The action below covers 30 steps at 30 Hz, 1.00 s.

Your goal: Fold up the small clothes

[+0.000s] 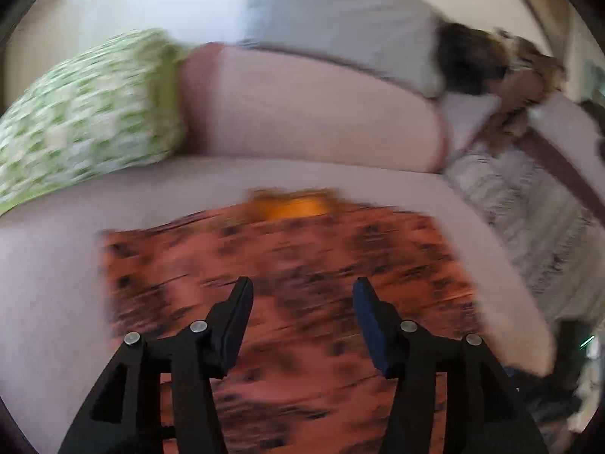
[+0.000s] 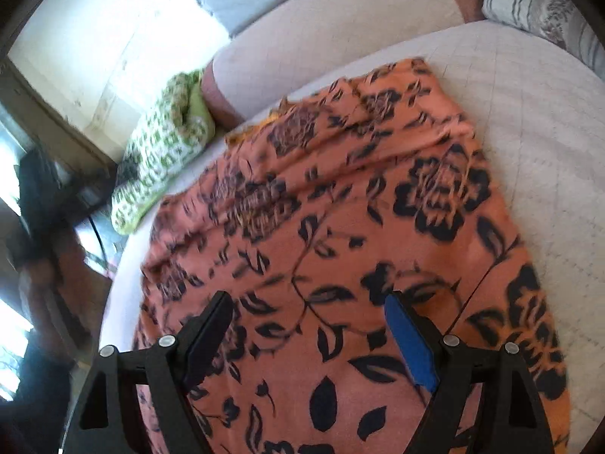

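Garment, orange floral, lies flat on sofa seat; left gripper and right gripper hover above it, jaws apart and empty, between folds, so next move likely needs an edge pinched.

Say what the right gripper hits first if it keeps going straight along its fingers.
Most likely the orange floral garment spread on the bed: the right gripper points down at it, jaws open, nothing between. Depth is hard to judge in the fisheye.
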Each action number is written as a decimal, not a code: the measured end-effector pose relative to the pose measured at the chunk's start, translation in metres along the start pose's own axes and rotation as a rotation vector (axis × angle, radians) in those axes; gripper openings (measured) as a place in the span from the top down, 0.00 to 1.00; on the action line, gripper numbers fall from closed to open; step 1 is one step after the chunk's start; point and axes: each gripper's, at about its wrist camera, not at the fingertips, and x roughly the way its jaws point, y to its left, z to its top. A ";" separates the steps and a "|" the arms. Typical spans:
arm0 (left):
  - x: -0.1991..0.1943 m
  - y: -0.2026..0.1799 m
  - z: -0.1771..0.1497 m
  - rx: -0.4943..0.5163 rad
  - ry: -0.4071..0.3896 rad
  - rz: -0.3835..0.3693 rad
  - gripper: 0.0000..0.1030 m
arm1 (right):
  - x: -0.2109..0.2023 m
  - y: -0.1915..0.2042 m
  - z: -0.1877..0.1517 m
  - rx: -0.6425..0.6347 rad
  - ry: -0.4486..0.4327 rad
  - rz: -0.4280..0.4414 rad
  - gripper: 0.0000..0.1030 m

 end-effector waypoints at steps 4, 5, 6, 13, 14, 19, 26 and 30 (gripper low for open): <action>0.000 0.063 -0.025 -0.091 0.061 0.198 0.46 | 0.004 0.005 0.044 -0.012 -0.038 0.010 0.18; 0.002 0.075 -0.028 -0.119 0.079 0.217 0.46 | 0.010 0.003 0.061 0.013 -0.045 0.032 0.17; 0.009 0.083 -0.030 -0.138 0.093 0.222 0.46 | 0.016 0.001 0.075 0.045 -0.049 0.056 0.17; 0.007 0.074 -0.067 0.018 0.070 0.268 0.46 | 0.086 -0.031 0.150 0.270 -0.016 0.014 0.18; 0.009 0.074 -0.070 0.031 0.069 0.272 0.46 | 0.092 -0.034 0.154 0.275 -0.012 -0.007 0.18; 0.019 0.087 -0.072 0.011 0.094 0.249 0.46 | 0.113 -0.024 0.162 0.177 0.022 -0.140 0.21; 0.010 0.068 -0.082 0.117 0.084 0.215 0.46 | 0.115 -0.009 0.167 0.114 0.013 -0.169 0.25; 0.022 0.078 -0.079 0.062 0.102 0.266 0.61 | 0.133 0.003 0.168 0.076 0.058 -0.208 0.26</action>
